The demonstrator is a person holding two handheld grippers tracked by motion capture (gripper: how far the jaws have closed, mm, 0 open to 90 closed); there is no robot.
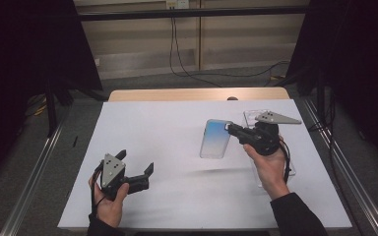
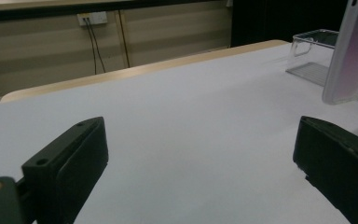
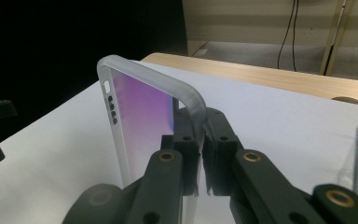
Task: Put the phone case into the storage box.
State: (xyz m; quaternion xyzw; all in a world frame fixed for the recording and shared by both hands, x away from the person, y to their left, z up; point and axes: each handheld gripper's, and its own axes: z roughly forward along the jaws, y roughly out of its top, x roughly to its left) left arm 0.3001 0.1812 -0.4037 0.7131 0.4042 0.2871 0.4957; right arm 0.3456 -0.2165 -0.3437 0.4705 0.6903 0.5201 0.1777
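A translucent phone case (image 1: 215, 138) with a blue-to-white back hangs above the white table sheet (image 1: 177, 128), right of centre. My right gripper (image 1: 230, 129) is shut on the case's edge; in the right gripper view the case (image 3: 140, 121) stands on edge, its rim pinched between the jaws of my right gripper (image 3: 200, 154). My left gripper (image 1: 138, 164) rests at the front left of the sheet, open, with nothing between its jaws. In the left gripper view my left gripper (image 2: 200, 163) faces bare sheet, and the case (image 2: 352, 51) hangs at the far right.
A clear plastic box (image 1: 252, 117) sits on the sheet behind my right hand, and the same box (image 2: 314, 51) shows past the case in the left gripper view. The wooden table edge (image 1: 197, 94) lies beyond the sheet. Black frame legs and cables stand behind.
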